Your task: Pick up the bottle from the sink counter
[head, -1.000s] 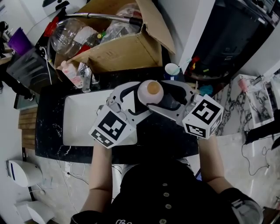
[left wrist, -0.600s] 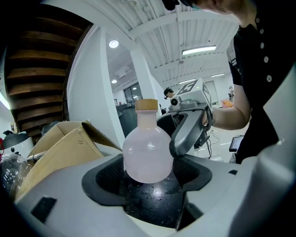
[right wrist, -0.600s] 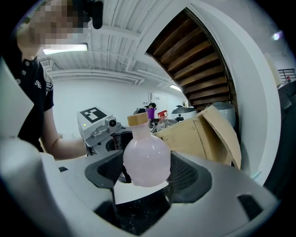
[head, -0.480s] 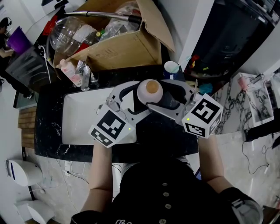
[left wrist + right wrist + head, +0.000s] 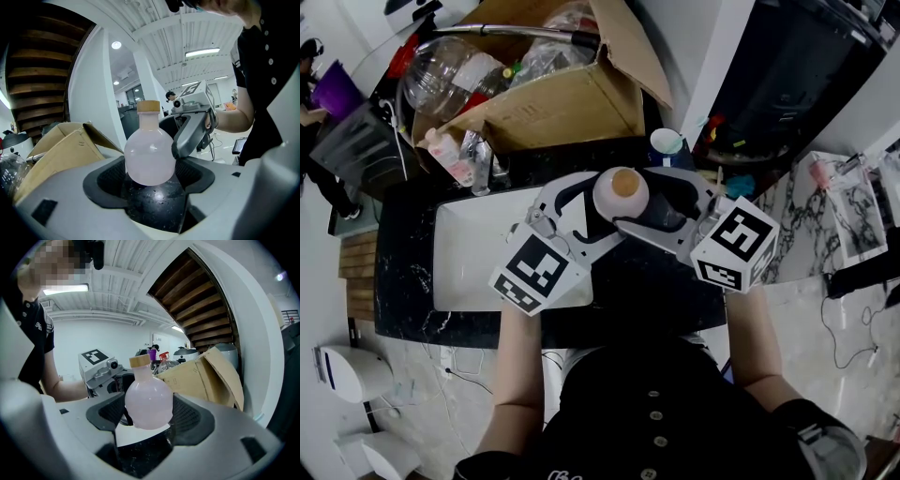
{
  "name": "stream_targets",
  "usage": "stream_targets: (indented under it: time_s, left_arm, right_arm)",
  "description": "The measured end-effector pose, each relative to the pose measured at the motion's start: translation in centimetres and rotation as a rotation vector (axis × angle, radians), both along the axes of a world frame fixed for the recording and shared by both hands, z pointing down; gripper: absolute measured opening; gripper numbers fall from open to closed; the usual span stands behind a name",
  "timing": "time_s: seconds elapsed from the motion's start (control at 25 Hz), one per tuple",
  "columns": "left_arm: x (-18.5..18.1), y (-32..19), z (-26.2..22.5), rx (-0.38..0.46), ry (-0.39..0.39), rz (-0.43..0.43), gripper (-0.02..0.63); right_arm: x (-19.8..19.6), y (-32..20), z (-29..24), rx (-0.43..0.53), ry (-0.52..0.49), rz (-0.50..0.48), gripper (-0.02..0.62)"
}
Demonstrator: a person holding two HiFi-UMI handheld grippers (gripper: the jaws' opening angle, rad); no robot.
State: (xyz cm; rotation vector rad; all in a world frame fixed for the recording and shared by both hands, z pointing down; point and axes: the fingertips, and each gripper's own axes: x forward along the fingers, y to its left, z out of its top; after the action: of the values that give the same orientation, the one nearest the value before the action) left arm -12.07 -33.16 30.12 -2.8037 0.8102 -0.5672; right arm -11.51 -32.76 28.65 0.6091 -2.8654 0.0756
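A round, pale pink bottle [image 5: 620,194] with a tan cap stands upright between both grippers, over the black sink counter [image 5: 647,281] at the sink's right rim. My left gripper [image 5: 151,174] has its dark pads against the bottle [image 5: 150,157] on both sides, shut on its belly. From the opposite side, my right gripper [image 5: 149,416] holds the same bottle [image 5: 148,401] with its pads touching the belly. In the head view the left gripper [image 5: 598,214] comes in from the lower left and the right gripper [image 5: 654,208] from the lower right. The bottle's base is hidden.
A white sink basin [image 5: 473,253] lies left of the bottle. Behind it stand an open cardboard box [image 5: 567,108] full of clear plastic bottles, small pink bottles [image 5: 450,155] by the tap, and a white cup [image 5: 666,145]. A dark appliance [image 5: 806,75] fills the right.
Almost nothing: both grippers and the bottle have drifted very slightly away from me, and the grips look the same.
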Motion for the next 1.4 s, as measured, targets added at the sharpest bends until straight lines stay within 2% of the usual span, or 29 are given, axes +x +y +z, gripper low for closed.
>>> stream_targets:
  time_s: [0.16, 1.0, 1.4]
  left_arm:
    - [0.04, -0.08, -0.18, -0.002, 0.012, 0.002, 0.35]
    - [0.42, -0.16, 0.66, -0.006, -0.024, 0.009, 0.35]
    - [0.57, -0.19, 0.6, -0.006, -0.003, 0.019, 0.35]
  right_arm:
    - [0.04, -0.07, -0.21, 0.003, -0.002, 0.001, 0.324]
    - [0.35, -0.16, 0.6, -0.011, 0.015, 0.011, 0.324]
    - [0.53, -0.2, 0.62, -0.016, 0.013, 0.015, 0.324]
